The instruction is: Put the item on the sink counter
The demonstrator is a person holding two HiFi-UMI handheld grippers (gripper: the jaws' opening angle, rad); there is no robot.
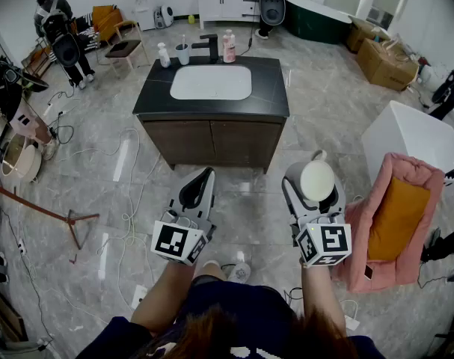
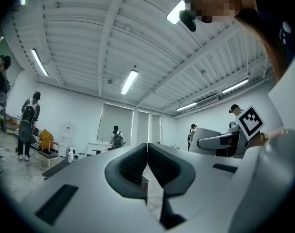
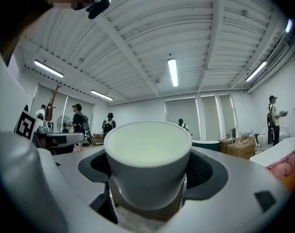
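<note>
The left gripper is clenched on nothing. The white cup is in the right gripper, whose spread jaws grasp its round wall. It is over the floor, well short of the surface's near edge. Its smooth wall could slip in transit. Setting it beside the basin or the far-edge bottles risks tipping something.

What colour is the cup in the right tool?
White, a plain round cup; the right gripper view shows it best.
</note>
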